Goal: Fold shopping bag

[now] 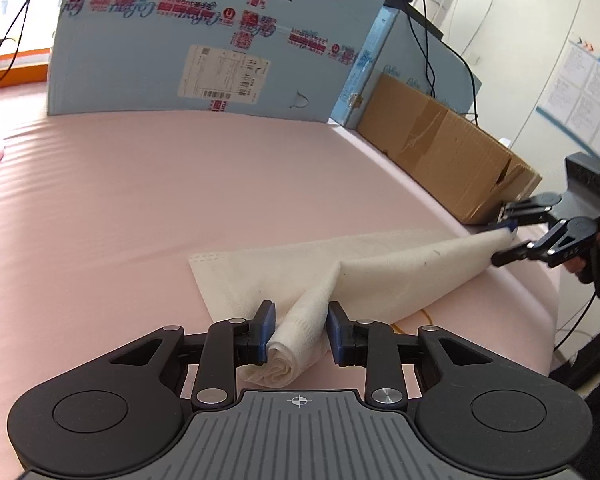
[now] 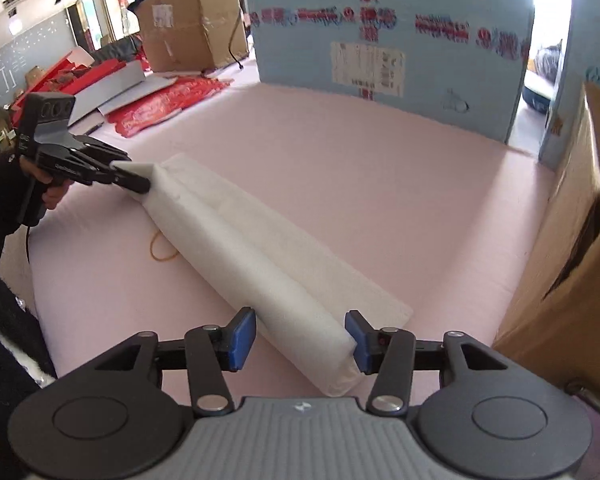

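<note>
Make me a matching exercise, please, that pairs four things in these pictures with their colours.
Things:
1. shopping bag
2. cardboard box
3. upright panel
4. table cover

Colours:
a. brown
b. pink
c. white
d. light blue

Pairs: 1-c, 2-a, 3-d, 4-b

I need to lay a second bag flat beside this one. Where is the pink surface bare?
Bare: the wide pink surface between the white bag and the blue carton. Crowded: the right edge by the brown box, and the near edge, with a yellow rubber band and both grippers.
</note>
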The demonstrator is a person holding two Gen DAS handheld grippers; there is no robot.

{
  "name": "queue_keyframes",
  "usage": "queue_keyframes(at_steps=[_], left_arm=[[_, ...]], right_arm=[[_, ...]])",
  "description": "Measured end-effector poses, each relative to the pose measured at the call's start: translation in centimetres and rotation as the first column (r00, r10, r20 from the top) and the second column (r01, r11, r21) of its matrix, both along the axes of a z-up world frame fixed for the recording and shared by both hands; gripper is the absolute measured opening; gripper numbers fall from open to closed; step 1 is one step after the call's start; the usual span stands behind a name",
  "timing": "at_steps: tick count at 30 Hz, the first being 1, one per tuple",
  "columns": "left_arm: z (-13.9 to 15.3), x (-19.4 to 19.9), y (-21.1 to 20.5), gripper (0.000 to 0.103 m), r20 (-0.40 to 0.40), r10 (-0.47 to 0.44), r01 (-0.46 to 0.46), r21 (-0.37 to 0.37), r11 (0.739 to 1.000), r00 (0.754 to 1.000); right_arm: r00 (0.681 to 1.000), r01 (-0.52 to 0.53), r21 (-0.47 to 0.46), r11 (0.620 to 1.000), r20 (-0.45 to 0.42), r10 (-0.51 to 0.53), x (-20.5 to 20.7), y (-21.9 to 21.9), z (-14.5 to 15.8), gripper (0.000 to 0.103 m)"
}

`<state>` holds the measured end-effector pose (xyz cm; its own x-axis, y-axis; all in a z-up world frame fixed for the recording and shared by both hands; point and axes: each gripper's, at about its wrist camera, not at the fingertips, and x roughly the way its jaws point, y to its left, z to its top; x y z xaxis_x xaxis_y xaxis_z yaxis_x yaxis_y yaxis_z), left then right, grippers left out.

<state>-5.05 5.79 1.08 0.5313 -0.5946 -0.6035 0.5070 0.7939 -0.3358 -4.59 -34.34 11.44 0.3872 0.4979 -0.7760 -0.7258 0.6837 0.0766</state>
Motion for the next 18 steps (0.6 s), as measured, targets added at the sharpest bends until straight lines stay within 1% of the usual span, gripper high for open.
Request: queue_keyframes(at_steps=[2,4,5,6,7,8,9,11,13,14,15,16,18], left_arm=[[0.0,0.0,0.1,0.028,0.003,-0.001,0.001,0.004,1.000,1.000],[0.0,0.0,0.0,0.029,0.008,-0.002,0.002,0.015,1.000,1.000],[0.1,0.0,0.0,0.029,0.009,-0.002,0.002,0.020,1.000,1.000],[0.1,-0.1,0.0,0.029,0.010,-0.002,0.002,0.020,1.000,1.000],[0.0,-0.1,0.1,0.029,0.010,-0.001,0.001,0.017,1.000,1.000],[-0.1,0.0,0.2,0.029,0.007,0.000,0.000,0.006,1.000,1.000],[-0.2,-0.1,0.4,0.031,0.003,0.002,-0.002,-0.007,1.000,1.000],[-0.4,-0.3,1.0,0.035,-0.004,0.000,-0.001,-0.042,0.999,1.000],[-0.3,-0.8,1.6,0.047,0.013,0.023,-0.022,-0.049,0.999,1.000],[0.0,-1.3,1.9,0.067,0.042,0.054,-0.053,-0.037,0.998,0.998],[0.4,-2.0,2.2,0.081,0.082,0.093,-0.092,-0.022,0.996,0.992],[0.9,-2.7,2.3,0.083,0.125,0.132,-0.132,-0.009,0.991,0.983],[2.7,-4.4,1.9,0.083,0.238,0.206,-0.213,0.005,0.977,0.949]], right_arm=[[0.997,0.010,0.078,0.997,0.070,-0.015,-0.8,1.3,1.1,0.068],[0.993,0.041,0.125,0.991,0.105,-0.055,-1.1,2.3,1.5,0.067],[0.989,0.065,0.142,0.988,0.119,-0.083,-1.1,3.2,1.2,0.063],[0.985,0.094,0.138,0.986,0.132,-0.113,-0.8,4.1,0.6,0.056],[0.977,0.130,0.089,0.987,0.159,-0.143,-0.7,5.2,-0.4,0.051],[0.966,0.171,0.021,0.985,0.194,-0.172,-0.7,6.3,-1.8,0.041],[0.958,0.197,-0.038,0.980,0.220,-0.185,-0.8,7.1,-3.1,0.035],[0.949,0.226,-0.129,0.965,0.254,-0.188,-1.1,7.9,-5.4,0.033],[0.926,0.237,-0.160,0.958,0.335,-0.173,-2.0,8.2,-6.6,0.033],[0.919,0.232,-0.181,0.956,0.364,-0.154,-2.3,8.4,-6.9,0.033],[0.909,0.227,-0.202,0.953,0.395,-0.133,-2.7,8.7,-7.3,0.033],[0.898,0.222,-0.223,0.949,0.426,-0.110,-3.1,9.0,-7.6,0.033],[0.874,0.206,-0.270,0.941,0.483,-0.053,-3.7,9.8,-8.4,0.032]])
